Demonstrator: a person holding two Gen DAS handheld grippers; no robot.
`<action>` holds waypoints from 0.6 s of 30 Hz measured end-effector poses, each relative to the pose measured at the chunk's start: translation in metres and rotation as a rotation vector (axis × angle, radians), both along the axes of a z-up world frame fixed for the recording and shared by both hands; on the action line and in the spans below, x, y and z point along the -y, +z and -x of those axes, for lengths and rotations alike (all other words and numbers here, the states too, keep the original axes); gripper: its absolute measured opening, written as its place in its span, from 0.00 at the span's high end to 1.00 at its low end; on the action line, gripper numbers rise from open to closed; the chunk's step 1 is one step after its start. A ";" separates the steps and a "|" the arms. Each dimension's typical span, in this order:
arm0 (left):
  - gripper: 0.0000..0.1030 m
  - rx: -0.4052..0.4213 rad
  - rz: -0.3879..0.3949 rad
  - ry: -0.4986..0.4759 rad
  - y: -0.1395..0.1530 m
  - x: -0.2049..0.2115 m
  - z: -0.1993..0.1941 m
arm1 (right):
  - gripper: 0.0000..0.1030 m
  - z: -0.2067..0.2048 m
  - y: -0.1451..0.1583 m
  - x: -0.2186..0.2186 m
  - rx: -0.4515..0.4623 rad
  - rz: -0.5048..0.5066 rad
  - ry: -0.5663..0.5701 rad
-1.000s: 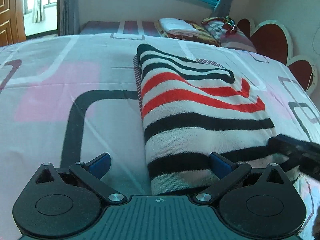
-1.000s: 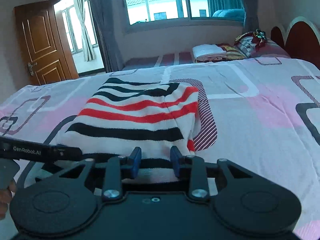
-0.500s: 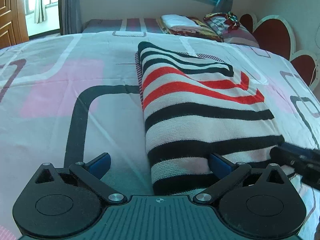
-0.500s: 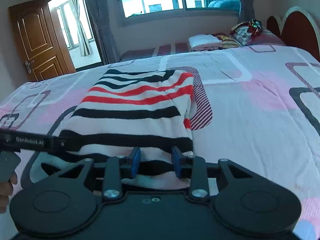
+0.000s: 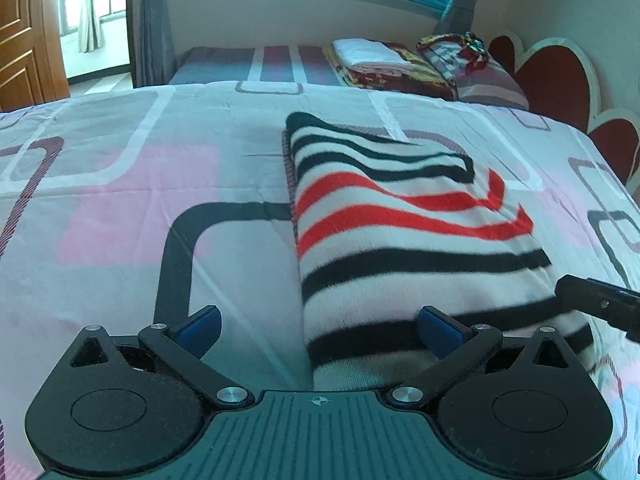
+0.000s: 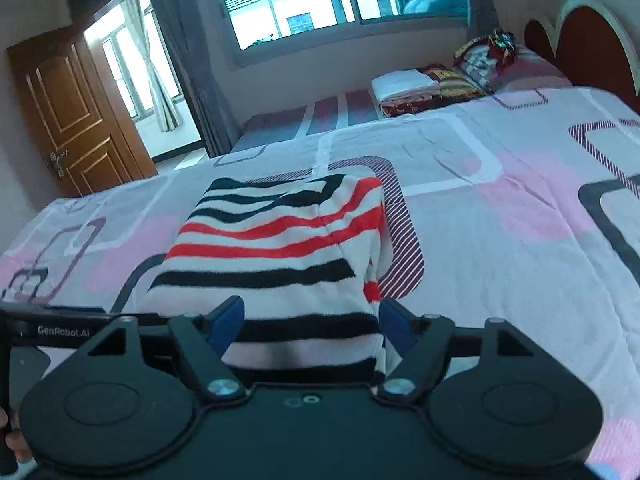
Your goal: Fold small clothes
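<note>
Striped sweater (image 5: 400, 240), folded into a thick rectangle, lies on the bed (image 5: 120, 200) ahead of my left gripper (image 5: 320, 322). In the left wrist view its folded left edge runs from near to far down the middle of the picture, and wide bare bedspread stretches to the left of it. My left jaws are spread wide and released: the left pad sits over bare sheet, the right pad over the sweater's near black stripe, and its near left corner lies between them. That corner's last bit is hidden behind my gripper body. At the right edge a dark bar of my right gripper (image 5: 600, 304) reaches over the sweater, cut off by the frame. Folded laundry (image 5: 372, 56) sits far back near the headboard (image 5: 552, 76).

In the right wrist view my right gripper (image 6: 310, 326) has its jaws released; they have just been opening, and the sweater's (image 6: 280, 248) near right corner lies between the pads without being pressed. Open bedspread (image 6: 500, 220) runs far to the right of its right edge. The near hem disappears under my gripper body. At the left, the left gripper (image 6: 60, 330) crosses the frame, and part of a hand (image 6: 12, 440) shows at the bottom corner, mostly cut off.
</note>
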State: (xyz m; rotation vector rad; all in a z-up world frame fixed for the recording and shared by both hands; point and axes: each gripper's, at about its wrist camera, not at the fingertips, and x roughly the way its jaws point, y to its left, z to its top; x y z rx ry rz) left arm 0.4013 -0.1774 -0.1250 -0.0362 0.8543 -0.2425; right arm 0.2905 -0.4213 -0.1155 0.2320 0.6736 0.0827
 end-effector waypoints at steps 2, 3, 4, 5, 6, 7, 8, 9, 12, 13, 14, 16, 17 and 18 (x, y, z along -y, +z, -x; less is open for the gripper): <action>0.00 -0.004 0.006 0.010 0.000 -0.002 -0.006 | 0.25 -0.007 0.000 0.007 -0.013 -0.036 -0.013; 0.00 -0.005 0.009 0.012 0.000 -0.001 -0.009 | 0.25 -0.011 -0.001 0.010 -0.018 -0.056 -0.020; 0.00 -0.007 0.014 0.013 0.000 -0.002 -0.012 | 0.24 -0.015 -0.001 0.014 -0.024 -0.075 -0.025; 0.00 -0.013 0.022 0.011 0.000 -0.001 -0.015 | 0.23 -0.020 -0.002 0.017 -0.035 -0.092 -0.028; 0.00 -0.019 0.026 0.008 0.000 0.000 -0.018 | 0.22 -0.024 -0.003 0.019 -0.047 -0.108 -0.029; 0.00 -0.025 0.031 0.002 -0.001 0.001 -0.021 | 0.21 -0.028 -0.005 0.021 -0.057 -0.120 -0.027; 0.00 -0.027 0.035 -0.004 -0.001 0.002 -0.024 | 0.20 -0.032 -0.006 0.022 -0.067 -0.127 -0.022; 0.00 -0.029 0.038 -0.009 -0.001 0.004 -0.027 | 0.20 -0.037 -0.007 0.023 -0.077 -0.128 -0.017; 0.00 -0.058 0.073 -0.023 -0.006 0.006 -0.036 | 0.17 -0.048 -0.012 0.023 -0.100 -0.120 -0.010; 0.00 -0.077 0.091 -0.029 -0.008 0.006 -0.040 | 0.17 -0.051 -0.014 0.024 -0.107 -0.119 -0.008; 0.00 -0.099 0.114 -0.035 -0.011 0.006 -0.044 | 0.17 -0.054 -0.017 0.024 -0.116 -0.119 -0.005; 0.00 -0.131 0.155 -0.040 -0.018 0.005 -0.050 | 0.17 -0.060 -0.023 0.024 -0.133 -0.117 0.000; 0.00 -0.147 0.175 -0.043 -0.022 0.005 -0.054 | 0.17 -0.062 -0.025 0.024 -0.140 -0.113 0.003; 0.00 -0.168 0.196 -0.046 -0.027 0.005 -0.058 | 0.17 -0.065 -0.028 0.024 -0.146 -0.114 0.008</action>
